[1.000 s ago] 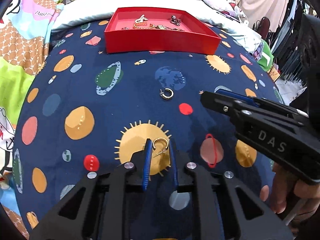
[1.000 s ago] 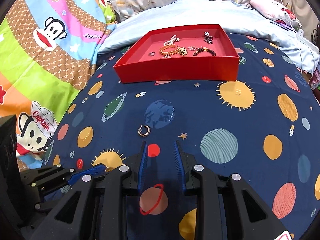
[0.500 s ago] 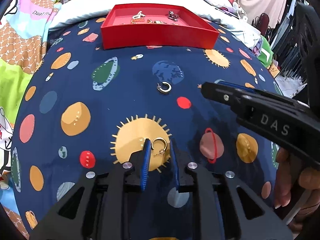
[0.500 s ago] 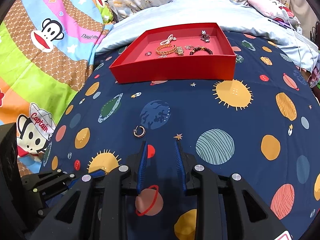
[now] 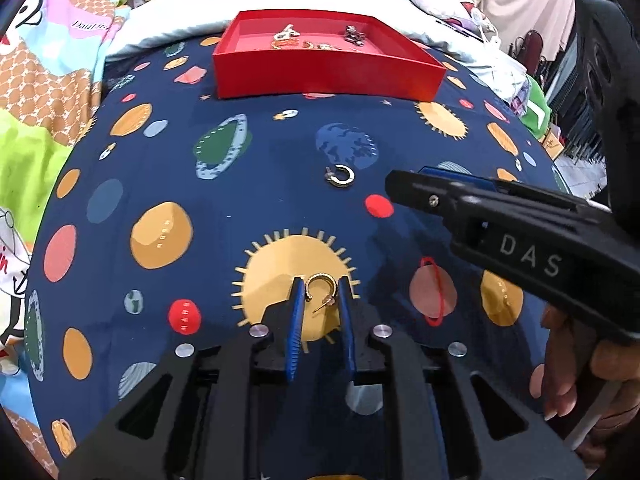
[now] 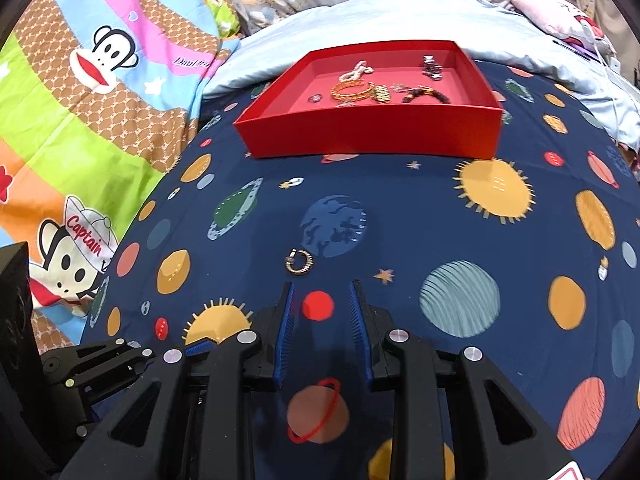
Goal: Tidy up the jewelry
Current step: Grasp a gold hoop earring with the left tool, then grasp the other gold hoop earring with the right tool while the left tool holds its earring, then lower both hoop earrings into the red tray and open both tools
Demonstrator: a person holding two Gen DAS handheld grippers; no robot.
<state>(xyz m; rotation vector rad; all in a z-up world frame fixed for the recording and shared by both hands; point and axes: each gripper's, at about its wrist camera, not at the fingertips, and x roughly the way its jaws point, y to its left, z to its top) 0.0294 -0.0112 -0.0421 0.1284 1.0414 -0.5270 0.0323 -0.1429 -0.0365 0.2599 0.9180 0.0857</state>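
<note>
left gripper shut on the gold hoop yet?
Not yet: left gripper is open, blue fingers flanking the gold hoop earring with gaps visible.

1. I see a navy bedsheet (image 6: 400,216) printed with yellow suns and multicoloured planets.
2. My red tray (image 6: 368,136) has a pinkish floor.
3. One hoop earring (image 5: 320,289) is gold.
4. The gripper pads (image 6: 285,332) are blue on black frames.

The left gripper (image 5: 321,294) has edged forward, straddling the gold earring (image 5: 320,289).
</note>
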